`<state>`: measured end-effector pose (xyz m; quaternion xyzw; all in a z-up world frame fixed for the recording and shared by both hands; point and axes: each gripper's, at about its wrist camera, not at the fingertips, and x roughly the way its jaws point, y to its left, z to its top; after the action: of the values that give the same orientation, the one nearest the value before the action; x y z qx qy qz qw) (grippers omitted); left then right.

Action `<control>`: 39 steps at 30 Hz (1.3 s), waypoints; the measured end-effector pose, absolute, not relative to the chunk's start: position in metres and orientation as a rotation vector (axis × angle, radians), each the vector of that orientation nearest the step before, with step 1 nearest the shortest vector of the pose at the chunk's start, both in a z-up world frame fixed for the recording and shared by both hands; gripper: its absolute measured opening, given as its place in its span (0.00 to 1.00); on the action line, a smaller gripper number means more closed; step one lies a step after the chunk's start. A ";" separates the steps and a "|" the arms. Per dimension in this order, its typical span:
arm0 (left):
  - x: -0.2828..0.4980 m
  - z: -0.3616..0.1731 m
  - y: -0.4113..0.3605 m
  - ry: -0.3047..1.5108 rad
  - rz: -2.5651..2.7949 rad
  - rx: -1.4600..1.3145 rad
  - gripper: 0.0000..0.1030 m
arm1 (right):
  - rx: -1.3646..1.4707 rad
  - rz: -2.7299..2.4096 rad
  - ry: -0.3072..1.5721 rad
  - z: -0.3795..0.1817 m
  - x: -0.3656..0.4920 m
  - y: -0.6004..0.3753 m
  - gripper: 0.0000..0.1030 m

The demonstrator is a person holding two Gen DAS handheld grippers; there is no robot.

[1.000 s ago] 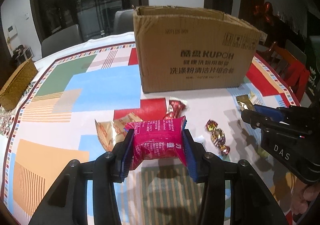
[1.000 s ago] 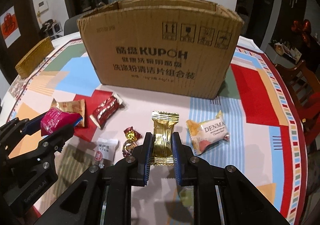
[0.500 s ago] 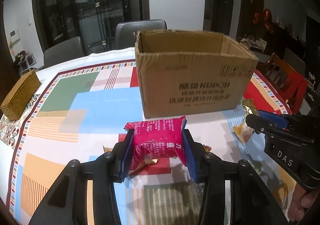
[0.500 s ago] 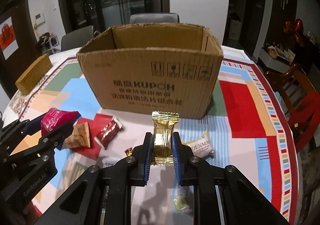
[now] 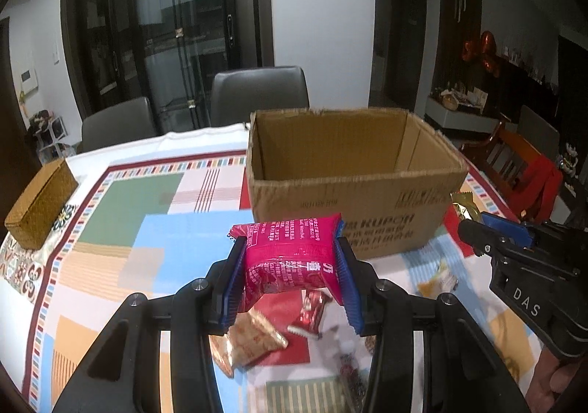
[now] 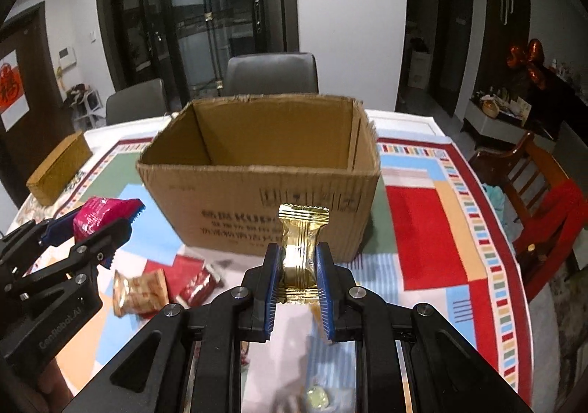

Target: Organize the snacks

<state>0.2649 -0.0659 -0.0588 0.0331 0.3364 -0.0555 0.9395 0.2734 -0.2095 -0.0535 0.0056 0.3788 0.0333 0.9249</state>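
Observation:
My left gripper (image 5: 290, 266) is shut on a pink snack packet (image 5: 294, 255) and holds it in the air in front of the open cardboard box (image 5: 352, 199). My right gripper (image 6: 297, 277) is shut on a gold-wrapped snack (image 6: 301, 240), also raised before the box (image 6: 257, 192). The box interior looks empty as far as it shows. Each gripper shows in the other's view: the right one (image 5: 474, 225) at the right, the left one (image 6: 110, 218) at the left. On the tablecloth below lie an orange snack packet (image 6: 139, 288) and a red one (image 6: 198, 286).
A woven brown box (image 5: 40, 203) sits at the table's far left. Grey chairs (image 5: 257, 93) stand behind the table and a wooden chair with red cloth (image 6: 544, 207) at the right. A small yellow-green candy (image 6: 318, 396) lies near the table's front.
Both grippers have risen with their snacks from near the tablecloth to about the height of the box rim; the box opening now shows. Both grips are unchanged.

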 end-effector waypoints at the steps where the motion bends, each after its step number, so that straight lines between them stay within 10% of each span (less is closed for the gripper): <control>1: 0.267 -0.056 -0.066 0.681 -0.114 0.068 0.44 | 0.012 0.067 0.773 -0.052 0.275 -0.210 0.20; 39: 0.360 -0.008 -0.068 0.587 -0.174 0.048 0.44 | 0.012 0.031 0.675 -0.001 0.357 -0.214 0.20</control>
<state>0.3605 -0.0677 -0.0079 0.0235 0.2888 -0.0858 0.9532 0.3567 -0.2144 -0.0008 0.0059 0.3311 0.0153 0.9434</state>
